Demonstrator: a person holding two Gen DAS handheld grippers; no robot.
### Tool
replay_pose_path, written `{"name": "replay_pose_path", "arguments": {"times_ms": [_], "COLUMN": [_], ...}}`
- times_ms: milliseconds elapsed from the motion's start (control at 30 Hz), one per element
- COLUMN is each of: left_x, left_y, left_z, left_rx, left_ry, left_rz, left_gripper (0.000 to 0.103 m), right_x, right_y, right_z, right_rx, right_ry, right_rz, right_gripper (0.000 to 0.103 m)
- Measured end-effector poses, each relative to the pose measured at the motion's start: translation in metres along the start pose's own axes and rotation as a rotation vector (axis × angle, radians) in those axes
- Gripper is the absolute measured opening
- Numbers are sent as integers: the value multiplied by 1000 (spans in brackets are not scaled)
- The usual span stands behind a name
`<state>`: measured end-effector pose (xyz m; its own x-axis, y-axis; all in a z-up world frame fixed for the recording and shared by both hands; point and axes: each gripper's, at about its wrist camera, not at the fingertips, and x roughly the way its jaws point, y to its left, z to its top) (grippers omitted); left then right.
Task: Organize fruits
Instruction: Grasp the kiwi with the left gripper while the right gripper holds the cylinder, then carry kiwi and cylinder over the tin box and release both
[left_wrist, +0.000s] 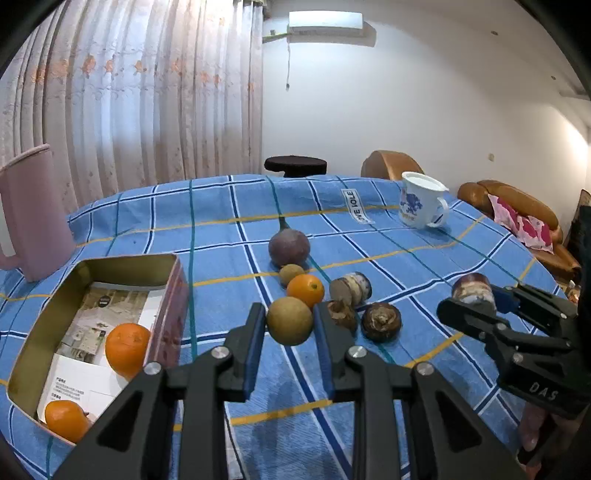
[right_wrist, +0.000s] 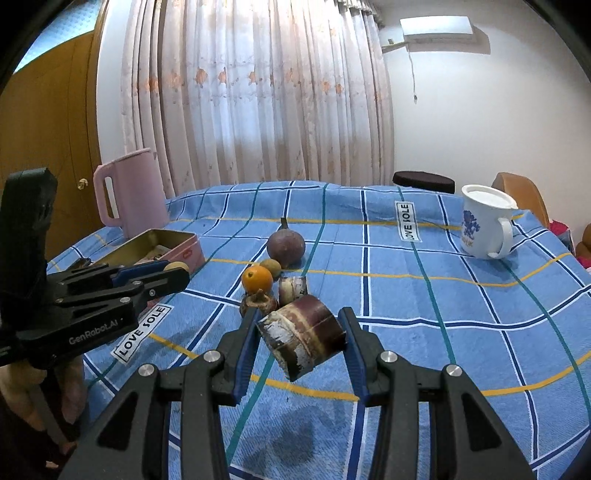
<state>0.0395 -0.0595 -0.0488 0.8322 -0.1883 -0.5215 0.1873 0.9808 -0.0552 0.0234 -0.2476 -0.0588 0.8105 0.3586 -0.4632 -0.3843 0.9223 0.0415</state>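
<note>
My left gripper is shut on a round tan fruit, held above the blue checked tablecloth. My right gripper is shut on a purple-brown sugarcane piece, also lifted; it shows at the right of the left wrist view. On the cloth lie a purple passion fruit, a small tan fruit, an orange, a second cane piece and two brown water chestnuts. An open pink tin at left holds two oranges.
A pink jug stands behind the tin at the far left. A white mug with a blue print stands at the back right. A dark stool and brown sofas lie beyond the table's far edge.
</note>
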Motion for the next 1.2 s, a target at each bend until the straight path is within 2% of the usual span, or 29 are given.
{"name": "replay_pose_path", "arguments": {"times_ms": [767,1200], "left_x": [-17,-24], "left_y": [-5,0], "left_z": [-2,1], "left_rx": [18,19], "left_ry": [-91,-108], "left_rz": [60,94], "left_gripper": [28,28], "right_x": [-21,-25], "right_y": [10,18], "right_z": [-4,9], "right_rx": [-50,-82], "right_ry": [-111,-127], "right_rz": [-20,-23], "right_gripper": [45,45]}}
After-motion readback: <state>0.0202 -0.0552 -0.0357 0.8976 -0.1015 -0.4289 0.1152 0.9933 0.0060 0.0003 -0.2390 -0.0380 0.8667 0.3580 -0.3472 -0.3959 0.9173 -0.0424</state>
